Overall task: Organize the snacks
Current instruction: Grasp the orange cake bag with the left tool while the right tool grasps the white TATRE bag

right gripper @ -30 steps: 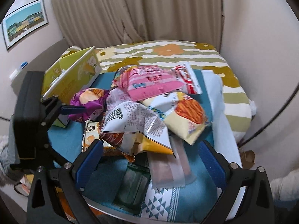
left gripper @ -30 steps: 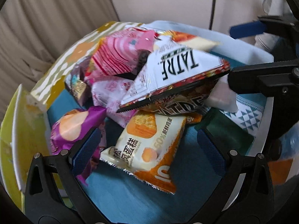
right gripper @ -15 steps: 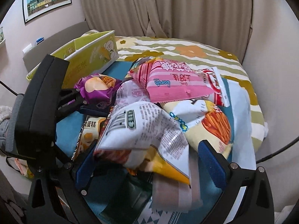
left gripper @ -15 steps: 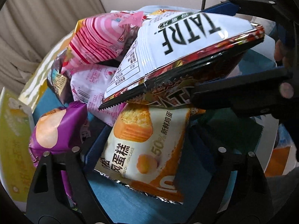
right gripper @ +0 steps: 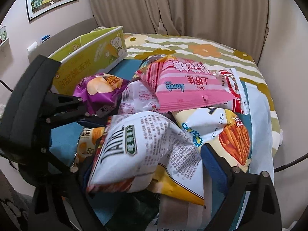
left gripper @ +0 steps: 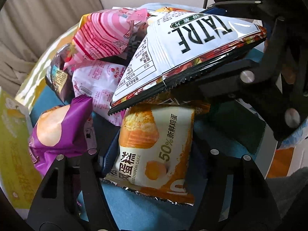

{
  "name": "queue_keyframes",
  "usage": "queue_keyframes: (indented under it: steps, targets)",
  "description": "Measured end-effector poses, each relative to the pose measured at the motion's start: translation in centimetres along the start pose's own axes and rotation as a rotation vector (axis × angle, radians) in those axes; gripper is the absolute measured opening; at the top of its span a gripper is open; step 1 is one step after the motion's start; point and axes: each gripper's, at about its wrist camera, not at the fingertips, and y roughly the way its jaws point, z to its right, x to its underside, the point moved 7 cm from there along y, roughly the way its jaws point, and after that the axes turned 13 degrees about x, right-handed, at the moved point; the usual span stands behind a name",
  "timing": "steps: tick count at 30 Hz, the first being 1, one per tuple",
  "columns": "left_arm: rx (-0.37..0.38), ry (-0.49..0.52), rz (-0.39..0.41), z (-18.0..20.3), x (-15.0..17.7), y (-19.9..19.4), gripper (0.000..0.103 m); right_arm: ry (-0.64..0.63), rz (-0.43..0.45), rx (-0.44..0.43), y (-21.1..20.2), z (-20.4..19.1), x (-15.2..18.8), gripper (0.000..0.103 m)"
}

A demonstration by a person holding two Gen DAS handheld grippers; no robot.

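Note:
A pile of snack bags lies on a blue cloth. My left gripper is open around an orange-and-white chiffon cake bag, one blue pad on each side of it. My right gripper is open around a white chip bag, which also shows in the left wrist view; whether the pads touch it I cannot tell. A pink striped bag, a purple bag and a cheese stick bag lie around them.
A yellow-green cardboard box stands open at the left of the pile. A striped flowered cover lies behind, with curtains and a wall beyond. A dark green packet lies by the table edge.
Both grippers have moved in closer to the pile. The left now straddles the chiffon cake bag and the right straddles the white chip bag, which has lifted and tilted.

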Motion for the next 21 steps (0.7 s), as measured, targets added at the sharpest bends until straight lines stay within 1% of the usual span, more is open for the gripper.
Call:
queue_keyframes:
  steps: [8,9,10,12,15,16,21]
  targets:
    - [-0.010,-0.031,-0.009,-0.4,1.1,-1.1,0.062,-0.031,-0.001,0.001,0.0,-0.6,-0.1,0.084]
    - [-0.013,-0.035,-0.008,-0.4,1.1,-1.2,0.062,-0.035,0.000,0.000,-0.1,-0.7,-0.1,0.080]
    - [-0.015,-0.042,-0.007,-0.5,1.2,-1.4,0.062,-0.040,-0.003,-0.004,-0.1,-0.9,-0.1,0.071]
    - [-0.017,-0.051,-0.002,-0.5,1.4,-1.9,0.062,-0.042,-0.002,0.001,-0.3,-1.0,0.0,0.071]
    - [-0.028,-0.060,0.006,0.6,1.9,-2.5,0.062,-0.034,0.006,-0.006,-0.9,-1.2,0.1,0.066]
    - [-0.030,-0.062,0.009,0.1,1.8,-2.4,0.062,-0.029,0.008,-0.009,-1.1,-1.2,0.1,0.065]
    - [-0.053,-0.076,0.022,0.3,1.3,-3.4,0.062,-0.024,0.028,-0.012,-2.6,-1.3,0.1,0.065]
